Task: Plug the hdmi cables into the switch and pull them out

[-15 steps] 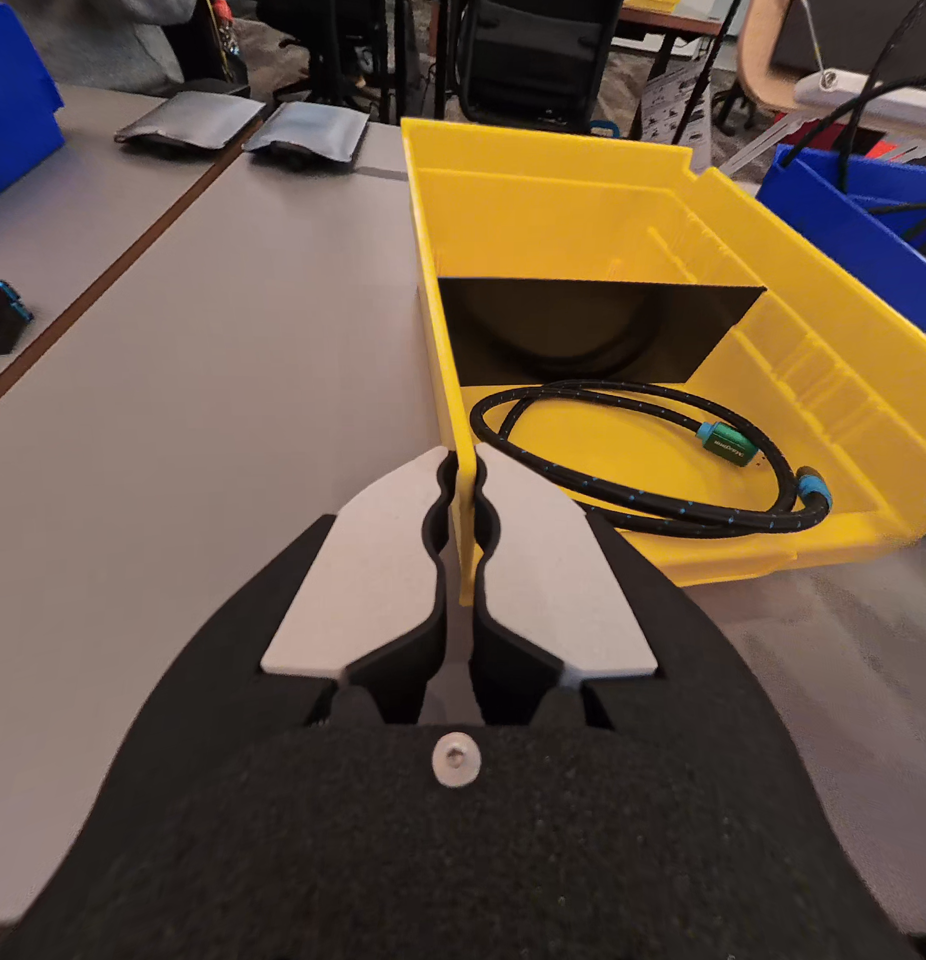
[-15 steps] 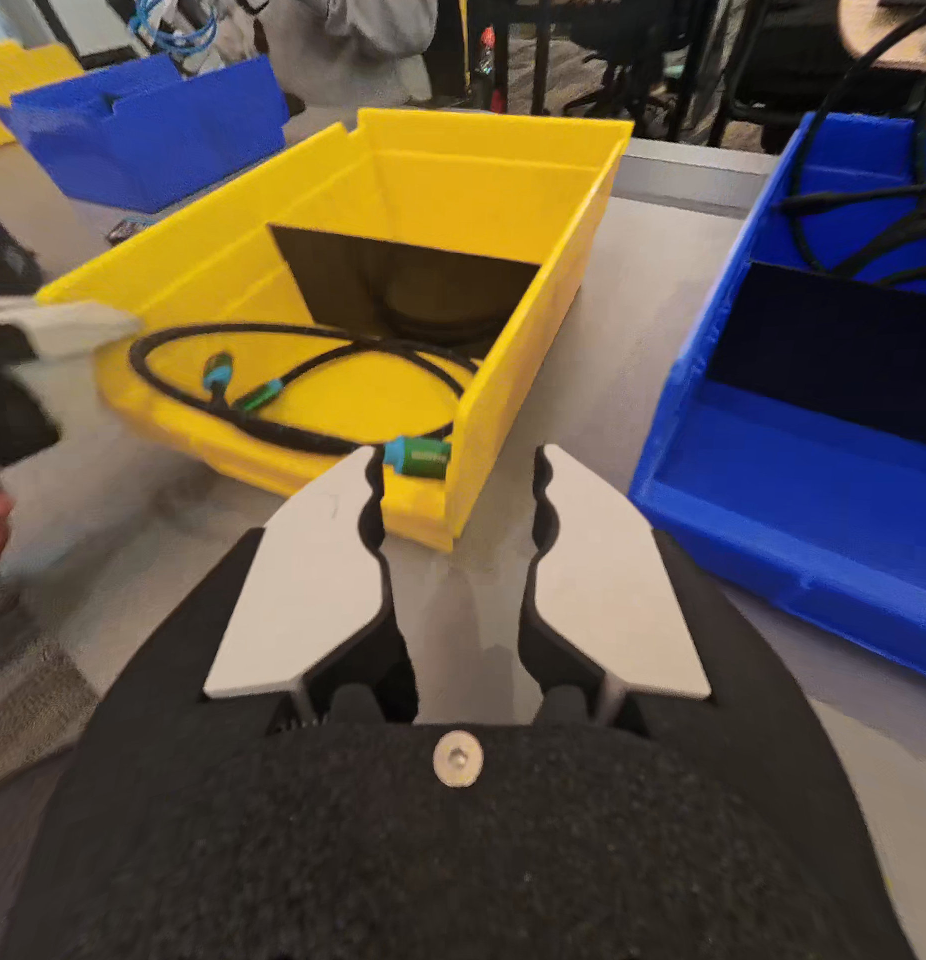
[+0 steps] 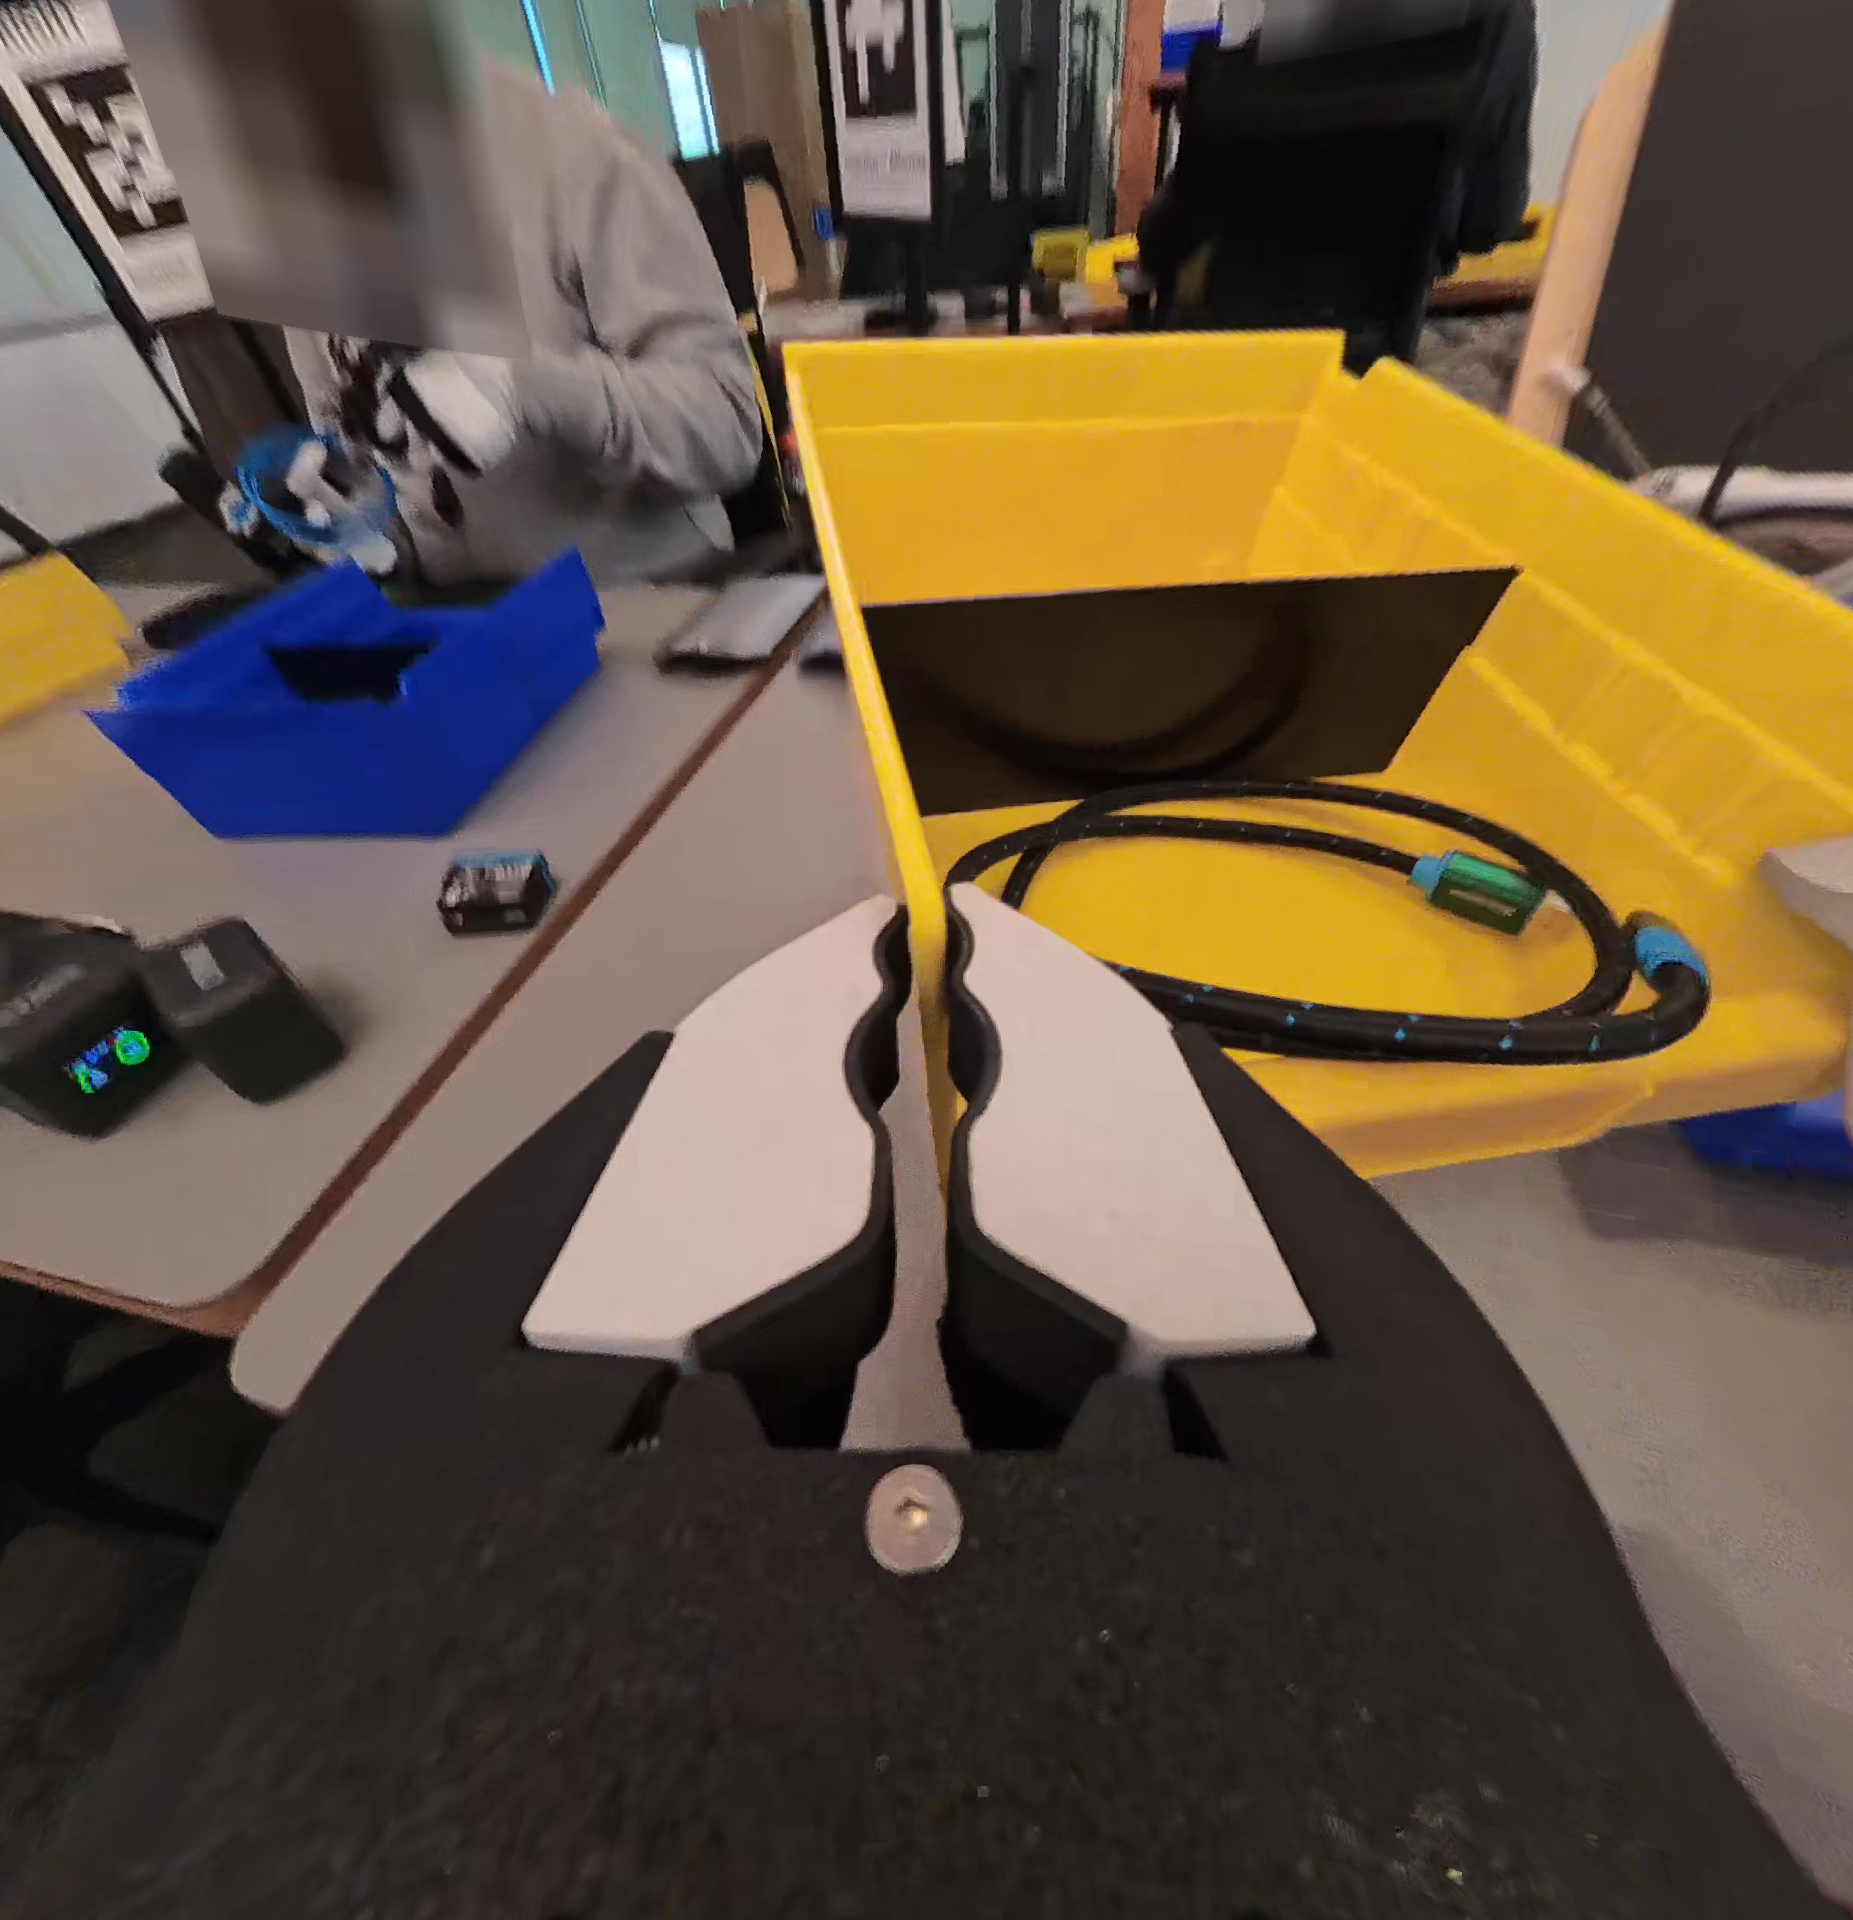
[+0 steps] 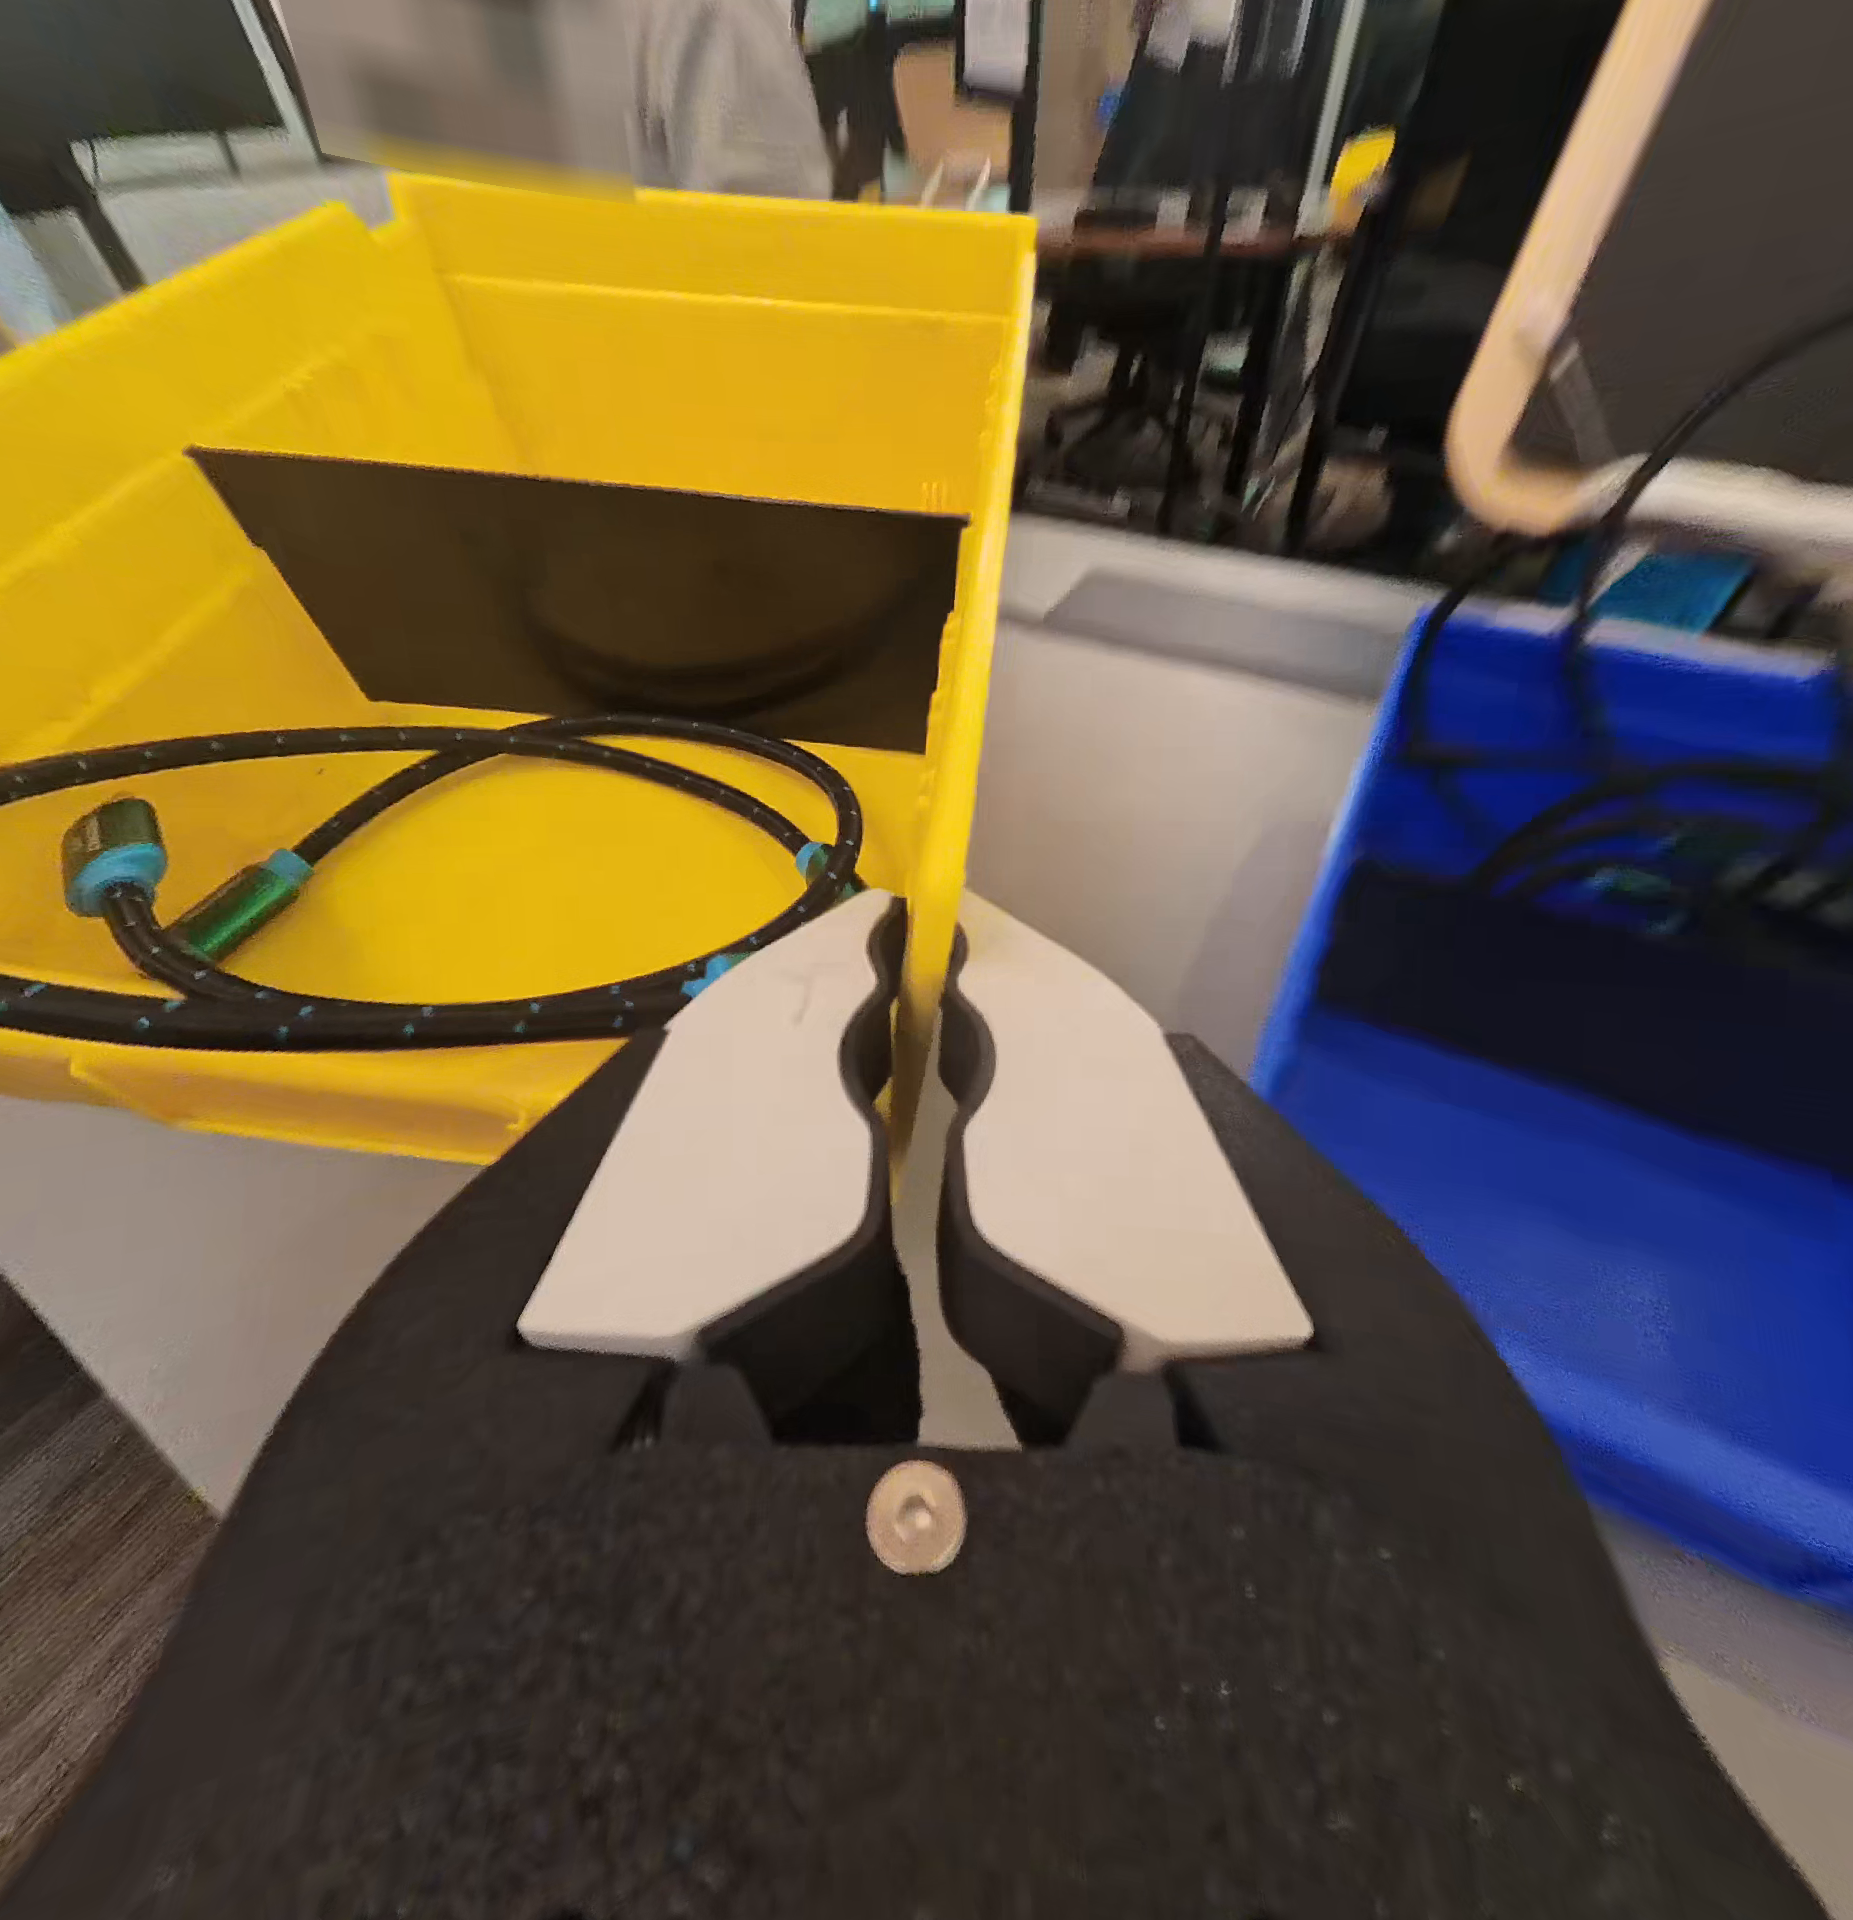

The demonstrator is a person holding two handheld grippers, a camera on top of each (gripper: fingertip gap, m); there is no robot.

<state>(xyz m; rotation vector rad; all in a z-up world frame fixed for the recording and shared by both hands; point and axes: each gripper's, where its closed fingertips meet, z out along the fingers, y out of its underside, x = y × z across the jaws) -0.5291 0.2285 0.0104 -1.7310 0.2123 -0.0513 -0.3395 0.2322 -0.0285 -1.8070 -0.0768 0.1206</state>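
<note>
A yellow bin holds coiled black braided HDMI cables with green plugs in front of a black divider. My left gripper is shut on the bin's left wall near its front corner. My right gripper is shut on the bin's right wall near its front corner. The bin looks lifted and tilted off the grey table. In the right wrist view the cables and two green plugs lie at the left. The right gripper's finger shows in the left wrist view. No switch is in view.
A blue bin with black cables stands right of the yellow bin. Another blue bin, black devices and a small black box lie on the left table. A person in grey sits behind. Some 20 cm of space lies between my two pairs of fingers.
My right gripper moved forward and closed on the bin's right wall. The left gripper stays shut on the left wall. Both views tilted up as the bin rose.
</note>
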